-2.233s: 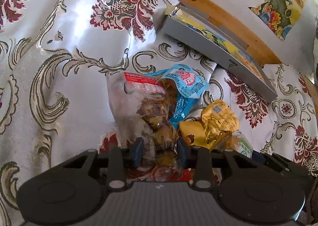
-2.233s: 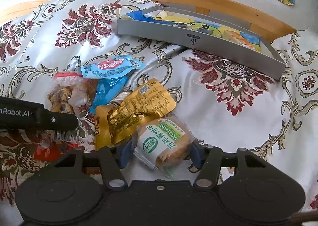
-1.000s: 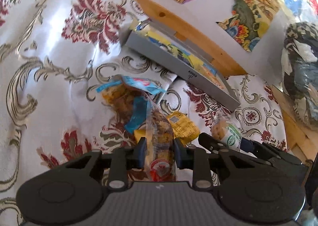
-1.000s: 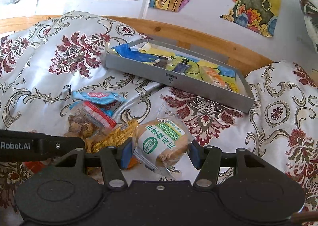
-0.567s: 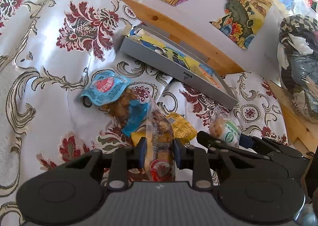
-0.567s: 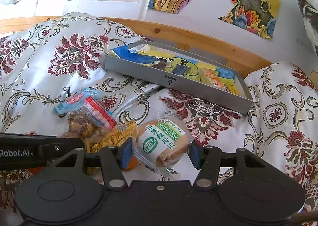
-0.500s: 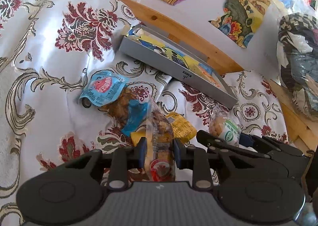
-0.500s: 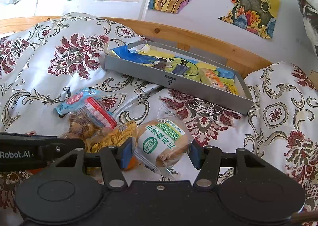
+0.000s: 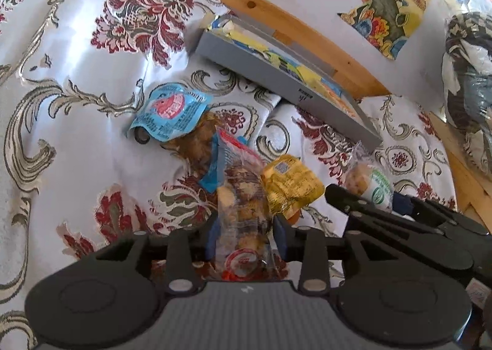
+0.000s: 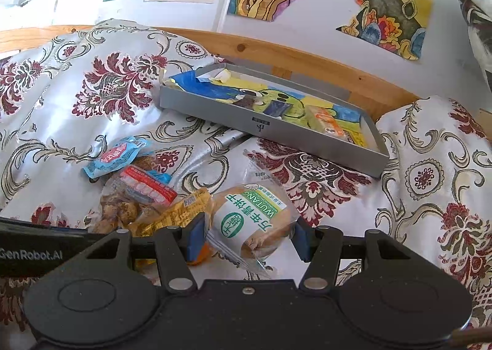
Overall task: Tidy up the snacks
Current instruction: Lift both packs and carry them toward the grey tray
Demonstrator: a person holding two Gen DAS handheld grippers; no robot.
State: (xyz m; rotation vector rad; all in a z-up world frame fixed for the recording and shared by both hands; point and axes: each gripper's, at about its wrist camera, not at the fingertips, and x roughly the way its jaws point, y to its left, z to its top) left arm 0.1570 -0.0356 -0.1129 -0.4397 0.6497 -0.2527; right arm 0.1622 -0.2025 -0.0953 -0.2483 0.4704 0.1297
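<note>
On floral bedspread (image 10: 92, 122): left gripper (image 9: 246, 231) fingers clamped on clear bag of brown snacks (image 9: 243, 211), right gripper (image 10: 247, 237) pinching green-label bun pack (image 10: 252, 220). Grey tray (image 10: 276, 128) sits further back, near wooden rail (image 10: 307, 64).

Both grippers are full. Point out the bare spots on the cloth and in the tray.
Bare cloth lies right of the bread packet, below the grey tray, and left of the blue packet. The tray's middle looks open. Crowded: the pile around the gold pouch.
</note>
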